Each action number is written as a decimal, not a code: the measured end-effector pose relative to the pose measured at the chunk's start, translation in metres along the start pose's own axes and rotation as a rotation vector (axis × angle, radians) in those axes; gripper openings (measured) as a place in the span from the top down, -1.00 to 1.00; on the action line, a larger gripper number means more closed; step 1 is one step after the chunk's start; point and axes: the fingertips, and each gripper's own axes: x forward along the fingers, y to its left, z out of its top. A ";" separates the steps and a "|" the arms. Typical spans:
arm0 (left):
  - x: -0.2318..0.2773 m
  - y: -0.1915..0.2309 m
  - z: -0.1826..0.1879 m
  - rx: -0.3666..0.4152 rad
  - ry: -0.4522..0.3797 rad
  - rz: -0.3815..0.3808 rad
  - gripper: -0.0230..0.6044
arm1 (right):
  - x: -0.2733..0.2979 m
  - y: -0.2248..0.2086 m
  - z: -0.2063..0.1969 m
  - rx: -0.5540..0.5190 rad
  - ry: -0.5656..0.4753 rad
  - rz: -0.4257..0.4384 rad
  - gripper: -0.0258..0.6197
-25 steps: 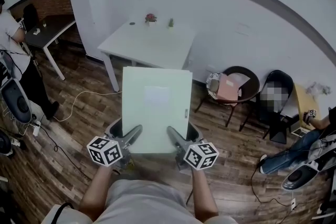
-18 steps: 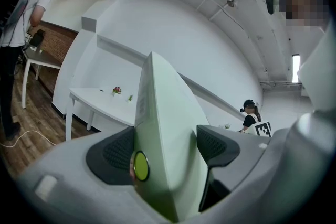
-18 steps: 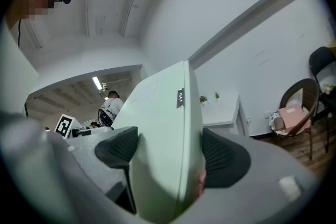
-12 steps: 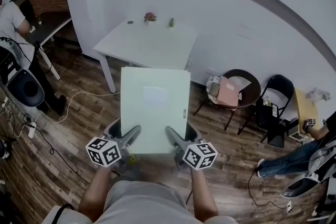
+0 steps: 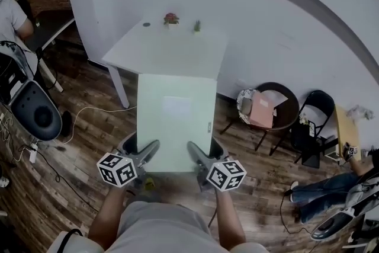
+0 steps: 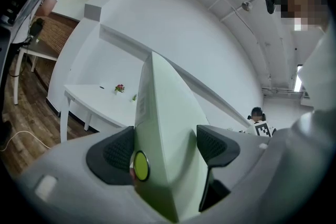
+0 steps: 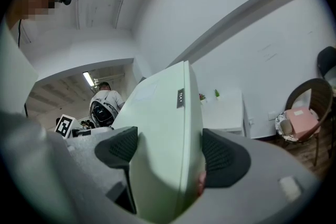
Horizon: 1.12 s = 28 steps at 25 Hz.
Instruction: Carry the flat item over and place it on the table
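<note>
Pale green flat case, carried on two grippers, at the near edge of the white table.
The flat case point(image 5: 176, 121) is in the air and about level. From above, its far edge meets the near edge of the white table point(image 5: 166, 50), and the rest hangs over the wooden floor point(image 5: 89, 145). The left gripper point(image 5: 140, 155) is clamped on the case's near-left corner, thickness filling its jaws. The right gripper point(image 5: 205, 158) is clamped likewise on the near-right corner. At the table's far edge are a small red-flowered pot point(image 5: 171, 19) and a tiny green plant point(image 5: 196, 25). Right of the table, a round chair point(image 5: 283, 102) holds a pink item.
</note>
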 end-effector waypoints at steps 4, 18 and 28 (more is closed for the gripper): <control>0.020 0.043 0.027 -0.011 0.006 -0.018 -0.23 | 0.050 0.001 0.014 -0.006 -0.001 -0.022 -0.26; 0.070 0.128 0.075 -0.024 0.038 -0.085 -0.23 | 0.147 -0.004 0.035 -0.003 -0.015 -0.095 -0.26; 0.131 0.191 0.100 -0.033 0.049 -0.059 -0.23 | 0.232 -0.044 0.051 0.013 0.005 -0.075 -0.26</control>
